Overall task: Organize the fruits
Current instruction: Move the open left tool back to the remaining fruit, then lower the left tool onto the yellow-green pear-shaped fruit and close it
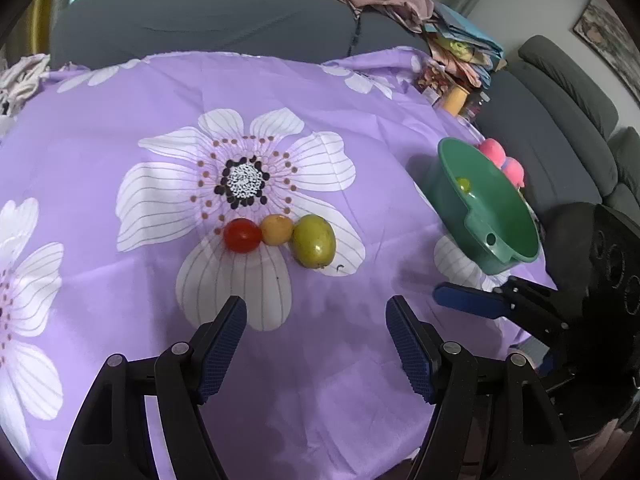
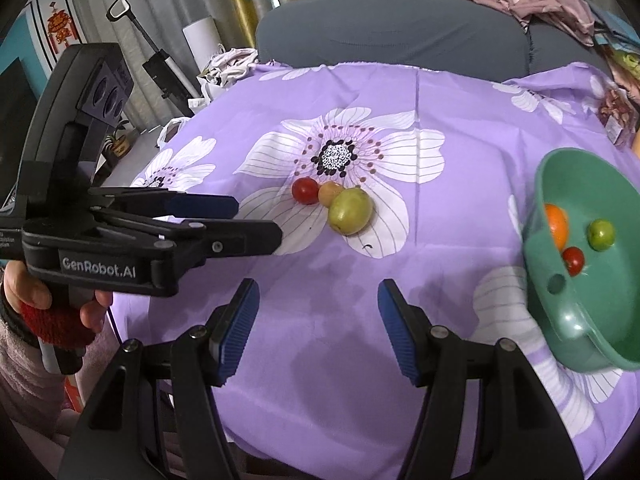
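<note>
Fruit lies in a short row on the purple flowered cloth (image 1: pixel 340 360) in the left wrist view: a red tomato (image 1: pixel 241 235), a small orange-yellow fruit (image 1: pixel 277 230) touching it, and a larger green-yellow fruit (image 1: pixel 314 241) touching that one on the right. The green-yellow fruit is oval, its long axis tilted, upper end leaning left. The left gripper (image 1: pixel 316 340) hangs near the row with its jaws wide apart, holding nothing. To the right stands a green bowl (image 1: pixel 448 184), tipped toward the camera.

From the right wrist view, the same row runs from the red tomato (image 2: pixel 305 190) to the green-yellow fruit (image 2: pixel 351 211). The bowl (image 2: pixel 584 320) holds an orange (image 2: pixel 557 226), a small green fruit (image 2: pixel 600 233) and a second red tomato (image 2: pixel 573 260). The right gripper (image 2: pixel 316 320) is spread wide and empty.
</note>
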Motion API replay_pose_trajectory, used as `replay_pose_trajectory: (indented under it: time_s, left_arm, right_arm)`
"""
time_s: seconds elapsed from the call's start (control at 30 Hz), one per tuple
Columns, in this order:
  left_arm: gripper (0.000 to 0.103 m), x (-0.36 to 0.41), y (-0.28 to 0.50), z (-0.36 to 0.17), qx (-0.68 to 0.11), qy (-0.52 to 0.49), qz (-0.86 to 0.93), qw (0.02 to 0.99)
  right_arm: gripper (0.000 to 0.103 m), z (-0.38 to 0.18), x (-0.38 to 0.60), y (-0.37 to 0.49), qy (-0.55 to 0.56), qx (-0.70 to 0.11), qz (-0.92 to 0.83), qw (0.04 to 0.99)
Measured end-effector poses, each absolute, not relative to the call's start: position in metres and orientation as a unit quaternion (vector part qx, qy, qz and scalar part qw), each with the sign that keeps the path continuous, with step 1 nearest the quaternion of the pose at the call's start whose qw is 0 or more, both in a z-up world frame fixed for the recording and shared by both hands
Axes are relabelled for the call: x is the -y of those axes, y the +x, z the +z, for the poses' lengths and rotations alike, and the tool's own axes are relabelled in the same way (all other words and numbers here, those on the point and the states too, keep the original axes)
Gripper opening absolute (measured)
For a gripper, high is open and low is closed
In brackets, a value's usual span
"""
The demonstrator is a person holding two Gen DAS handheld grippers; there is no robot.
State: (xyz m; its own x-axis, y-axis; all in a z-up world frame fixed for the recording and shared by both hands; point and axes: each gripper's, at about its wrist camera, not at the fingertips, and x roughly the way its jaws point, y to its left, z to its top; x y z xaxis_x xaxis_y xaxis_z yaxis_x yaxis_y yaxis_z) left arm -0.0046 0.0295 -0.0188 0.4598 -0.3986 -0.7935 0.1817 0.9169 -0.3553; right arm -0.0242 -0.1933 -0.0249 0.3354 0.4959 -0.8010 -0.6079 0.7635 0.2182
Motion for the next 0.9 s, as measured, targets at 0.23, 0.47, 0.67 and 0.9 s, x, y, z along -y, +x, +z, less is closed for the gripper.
replay_pose_trajectory:
  time_s: [0.23, 0.47, 0.67, 0.9]
  left_arm:
    - [0.072, -0.028, 0.014, -0.026, -0.5, -0.119, -0.19, 0.837]
    - [0.072, -0.027, 0.028, -0.036, -0.509, -0.13, -0.207, 0.826]
    - [0.066, -0.025, 0.038, -0.043, -0.513, -0.138, -0.219, 0.818]
    - [0.058, -0.024, 0.049, -0.051, -0.519, -0.15, -0.23, 0.809]
  right_arm:
    - [0.062, -0.037, 0.182, -0.002, -0.055, -0.479, 0.337, 0.809]
    - [0.062, -0.053, 0.173, 0.016, -0.054, -0.494, 0.336, 0.8]
    - [0.062, -0.062, 0.166, 0.028, -0.062, -0.507, 0.337, 0.791]
    - [0.061, -0.073, 0.157, 0.043, -0.068, -0.519, 0.345, 0.779]
